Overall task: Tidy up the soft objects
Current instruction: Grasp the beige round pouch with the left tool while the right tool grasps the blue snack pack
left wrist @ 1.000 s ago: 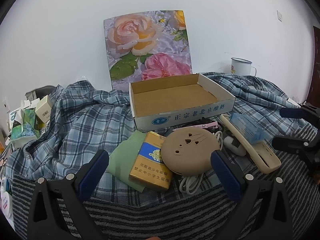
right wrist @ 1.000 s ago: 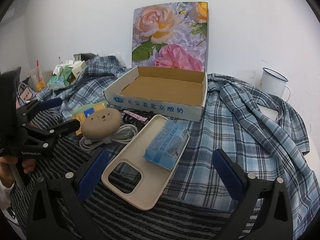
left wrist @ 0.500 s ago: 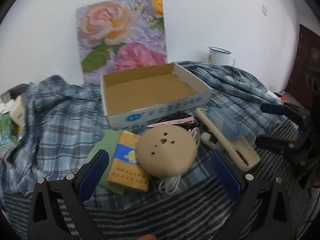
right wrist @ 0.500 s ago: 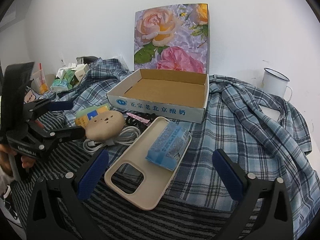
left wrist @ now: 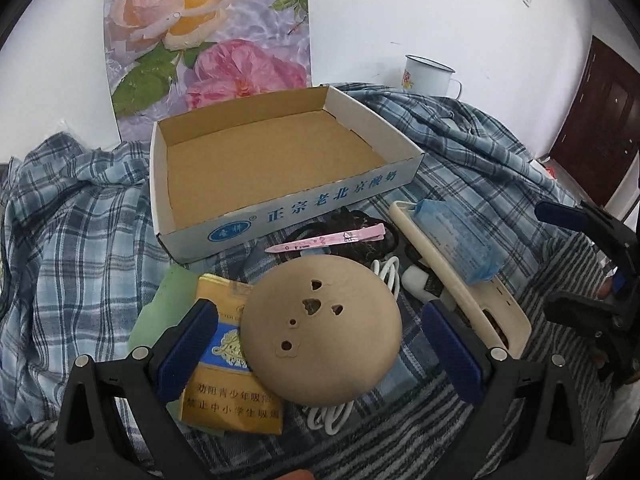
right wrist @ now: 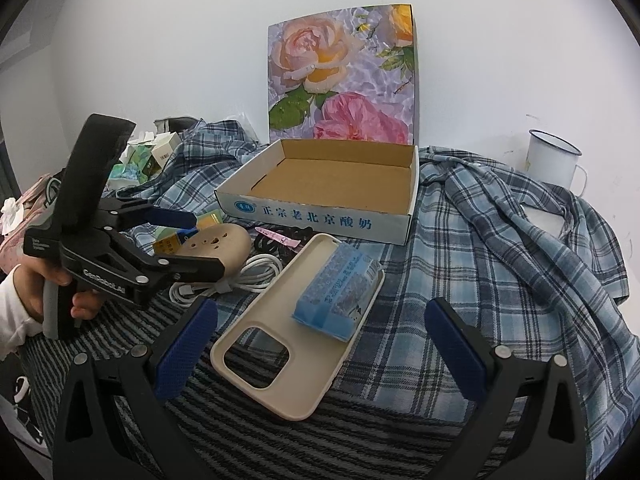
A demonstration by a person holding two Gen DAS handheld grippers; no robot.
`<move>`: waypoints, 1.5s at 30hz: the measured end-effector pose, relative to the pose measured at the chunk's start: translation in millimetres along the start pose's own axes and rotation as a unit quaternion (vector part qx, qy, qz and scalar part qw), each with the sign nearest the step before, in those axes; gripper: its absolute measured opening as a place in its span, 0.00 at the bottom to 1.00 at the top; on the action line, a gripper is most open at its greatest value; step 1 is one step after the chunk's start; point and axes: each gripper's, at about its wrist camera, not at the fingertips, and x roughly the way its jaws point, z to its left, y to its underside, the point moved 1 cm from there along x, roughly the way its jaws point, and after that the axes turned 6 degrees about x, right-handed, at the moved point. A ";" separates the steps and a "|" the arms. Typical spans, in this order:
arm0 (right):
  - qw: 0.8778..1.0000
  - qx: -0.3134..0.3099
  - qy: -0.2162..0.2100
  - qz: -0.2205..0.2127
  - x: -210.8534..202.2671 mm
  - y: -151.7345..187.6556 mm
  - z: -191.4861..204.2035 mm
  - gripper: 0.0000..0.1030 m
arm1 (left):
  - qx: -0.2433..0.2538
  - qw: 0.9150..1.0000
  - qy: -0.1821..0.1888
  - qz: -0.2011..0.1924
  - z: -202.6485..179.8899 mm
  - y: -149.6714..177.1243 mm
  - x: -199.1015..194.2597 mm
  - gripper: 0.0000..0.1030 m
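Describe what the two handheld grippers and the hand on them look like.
Both are black plastic frames with silver rivets and two fingers padded in textured blue. The left gripper, seen from the side, has a grey pistol handle, a tall black block on top and white lettering on its frame. The hand holding it wears a white sleeve. The right gripper looks the same.

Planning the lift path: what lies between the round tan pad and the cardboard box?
In the left wrist view, a pink hair clip on dark hair ties lies between the round tan pad and the cardboard box.
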 end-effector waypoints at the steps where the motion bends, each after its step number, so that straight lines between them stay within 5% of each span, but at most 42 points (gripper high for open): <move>1: 1.000 0.001 -0.001 0.002 0.8 0.0 -0.4 1.00 | 0.004 1.000 -0.003 -0.001 -0.4 0.0 0.3 1.00; 8: 1.000 0.019 -0.010 0.008 3.8 -0.4 -6.4 1.00 | 0.013 1.000 -0.017 0.001 -1.1 3.0 7.7 0.99; 13: 1.000 0.021 -0.013 0.014 6.4 -1.2 -6.2 1.00 | 0.007 1.000 -0.012 -0.004 0.4 5.0 8.3 0.82; 26: 0.998 0.029 -0.053 0.030 12.6 -13.4 -9.6 1.00 | 0.001 1.000 -0.005 -0.007 1.4 8.9 10.4 0.82; 31: 0.998 0.022 -0.042 0.042 25.8 -31.8 -11.4 0.99 | -0.006 1.000 -0.003 -0.001 2.9 8.9 13.2 0.82; 34: 0.999 0.016 -0.020 0.047 36.6 -36.7 -15.3 0.88 | 0.002 1.000 -0.010 0.003 -0.1 9.5 14.9 0.82; 45: 0.996 0.007 0.003 0.089 73.5 -26.6 -14.9 0.84 | 0.003 1.000 -0.009 0.006 0.1 9.5 16.5 0.82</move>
